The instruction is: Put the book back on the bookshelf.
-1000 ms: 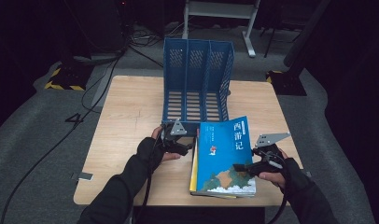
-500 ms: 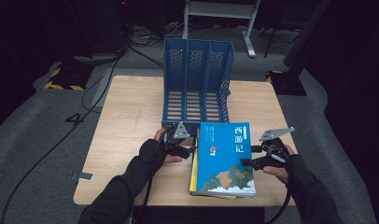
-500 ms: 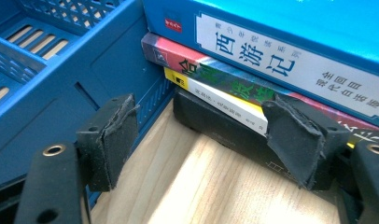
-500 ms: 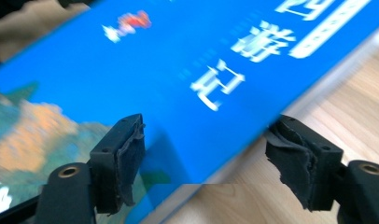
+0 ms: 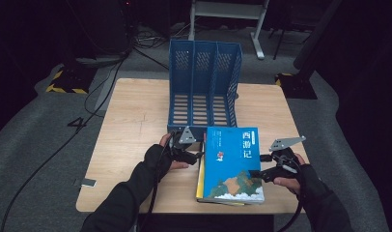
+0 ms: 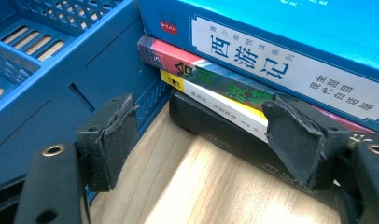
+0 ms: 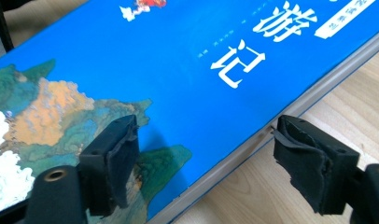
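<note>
In the lower middle of the high view, a stack of books topped by the blue book (image 5: 232,162) lies on the wooden table (image 5: 136,125), just in front of the blue file rack (image 5: 203,87). My left gripper (image 5: 196,155) sits at the stack's left edge, jaws open and holding nothing, one pad near the spines. My right gripper (image 5: 264,166) is at the right edge; its jaws have just been opening and straddle the cover's edge without pressing it.

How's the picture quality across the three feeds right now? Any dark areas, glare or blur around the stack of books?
High view: surroundings dark, light wooden table lit, blue-covered top book a little soft. Left gripper view: bright, book spines sharp, black jaw pads slightly soft. Right gripper view: cover bright, no glare, jaws blurred.
</note>
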Demonstrator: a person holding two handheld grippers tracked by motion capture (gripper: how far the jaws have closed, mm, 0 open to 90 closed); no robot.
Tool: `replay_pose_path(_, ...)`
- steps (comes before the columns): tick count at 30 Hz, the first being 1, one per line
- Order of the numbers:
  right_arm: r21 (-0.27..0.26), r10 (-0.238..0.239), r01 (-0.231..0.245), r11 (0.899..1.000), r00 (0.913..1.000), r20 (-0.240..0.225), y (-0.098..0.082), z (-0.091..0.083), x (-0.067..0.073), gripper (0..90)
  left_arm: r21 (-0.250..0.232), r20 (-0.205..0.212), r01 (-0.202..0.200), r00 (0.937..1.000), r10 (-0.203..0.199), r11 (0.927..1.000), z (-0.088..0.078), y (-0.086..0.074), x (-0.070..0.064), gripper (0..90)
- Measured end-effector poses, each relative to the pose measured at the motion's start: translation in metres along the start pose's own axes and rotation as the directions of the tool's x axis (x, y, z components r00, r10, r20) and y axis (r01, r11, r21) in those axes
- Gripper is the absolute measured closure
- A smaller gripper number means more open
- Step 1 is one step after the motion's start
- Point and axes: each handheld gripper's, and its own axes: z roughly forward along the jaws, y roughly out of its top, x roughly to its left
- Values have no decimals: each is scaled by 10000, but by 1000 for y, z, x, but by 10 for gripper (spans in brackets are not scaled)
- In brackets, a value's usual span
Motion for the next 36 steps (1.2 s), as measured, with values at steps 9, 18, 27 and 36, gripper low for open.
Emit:
replay_pose_path(9,-1058,-45,-40,9944,9968,-796,9,1,-6,443,167,-6,84,10000,-84,9998,3,-3,2,250)
replay_pose_path(18,-1365,889,-963,9859,9943,-593,14,-2,-25,498,149,26,-29,10000,29,9999,3,-3,0,253)
replay_pose_path(27,-1571,273,-325,9870,9990,-351,22,2,-31,473,122,65,36,10000,-37,9999,3,-5,0,254)
replay_pose_path(36,-1371,14,-139,9905,9958,-911,33,12,-33,541,58,104,165,9998,-166,9998,4,-5,1,254)
